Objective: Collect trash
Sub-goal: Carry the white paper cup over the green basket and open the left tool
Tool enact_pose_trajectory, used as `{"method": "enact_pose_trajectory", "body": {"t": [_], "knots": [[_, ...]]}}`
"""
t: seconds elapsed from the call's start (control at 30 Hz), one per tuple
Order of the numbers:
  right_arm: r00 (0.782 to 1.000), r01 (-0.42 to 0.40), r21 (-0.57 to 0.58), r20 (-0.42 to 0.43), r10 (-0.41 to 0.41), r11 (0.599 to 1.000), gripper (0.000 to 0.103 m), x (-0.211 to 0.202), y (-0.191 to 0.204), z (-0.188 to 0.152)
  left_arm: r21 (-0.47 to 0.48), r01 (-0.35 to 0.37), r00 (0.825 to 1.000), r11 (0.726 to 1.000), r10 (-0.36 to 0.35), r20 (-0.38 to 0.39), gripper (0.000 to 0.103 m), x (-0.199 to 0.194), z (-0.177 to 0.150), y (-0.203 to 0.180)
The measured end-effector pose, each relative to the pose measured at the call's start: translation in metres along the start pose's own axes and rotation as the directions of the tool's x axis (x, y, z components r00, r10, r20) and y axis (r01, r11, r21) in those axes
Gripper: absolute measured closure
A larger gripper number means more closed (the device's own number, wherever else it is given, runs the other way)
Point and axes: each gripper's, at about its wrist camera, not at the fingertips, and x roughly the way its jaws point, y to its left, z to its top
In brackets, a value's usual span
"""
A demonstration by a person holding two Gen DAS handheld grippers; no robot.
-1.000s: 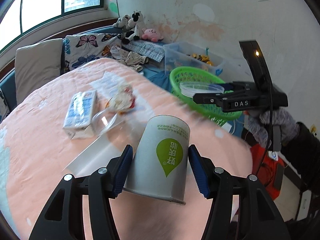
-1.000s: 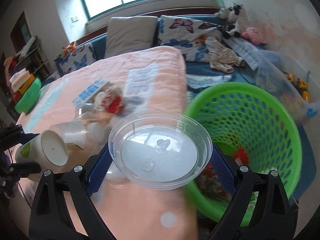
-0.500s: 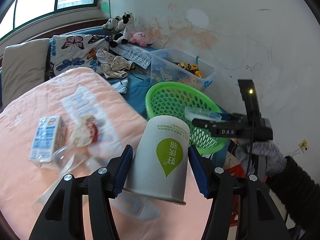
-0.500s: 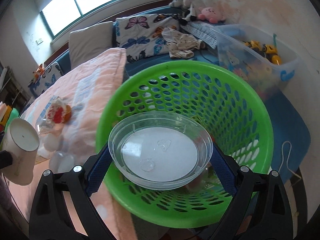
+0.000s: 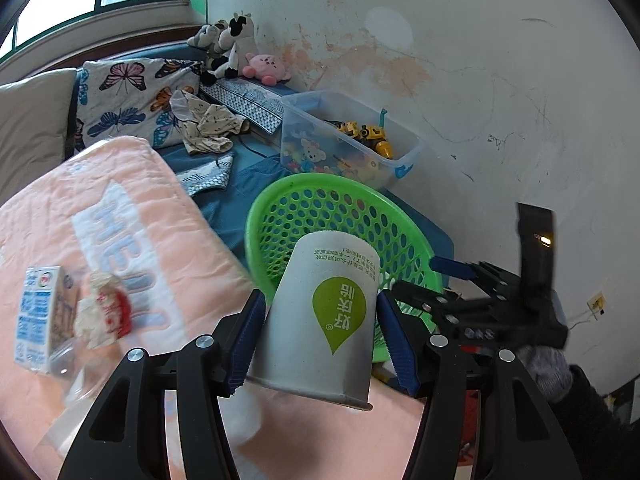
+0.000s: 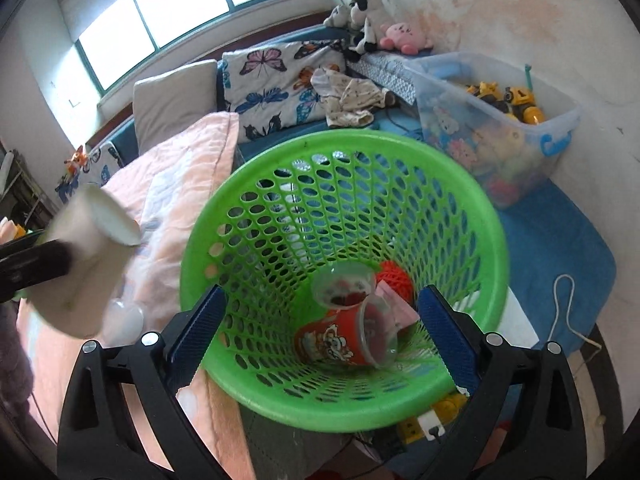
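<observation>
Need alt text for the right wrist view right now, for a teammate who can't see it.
The open, empty right gripper hangs over a green basket holding a clear bowl and red wrappers. At left, a white paper cup over a pink quilt.

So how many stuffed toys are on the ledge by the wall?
3 can be told apart: a grey one, a black-and-white cow beside it, and a pink one nearest the wall. Another could be hidden behind the huddle.

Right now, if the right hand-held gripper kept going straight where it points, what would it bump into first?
Probably the green basket: the open right hand-held gripper aims into its mouth, likely meeting the clear lid on the trash inside.
</observation>
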Motion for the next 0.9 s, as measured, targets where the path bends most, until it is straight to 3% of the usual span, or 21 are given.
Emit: {"method": "enact_pose_trajectory", "body": {"t": [0.6, 0.77, 0.9], "knots": [[0.999, -0.007, 0.040, 0.053, 0.005, 0.999, 0.007, -0.034, -0.006, -0.025, -0.062, 0.013, 0.998, 0.998, -0.017, -0.057, 0.046, 0.062, 0.016, -0.022], [0.998, -0.006, 0.037, 0.059, 0.004, 0.999, 0.007, -0.035, -0.003, -0.027, -0.080, 0.026, 0.999, 0.996, -0.029, -0.041, 0.030, 0.060, 0.013, -0.021], [0.998, -0.013, 0.037, 0.066, 0.010, 0.999, 0.007, -0.037, 0.001, -0.028, -0.068, 0.014, 0.999, 0.998, -0.016, -0.028, 0.030, 0.051, 0.010, -0.022]]}}
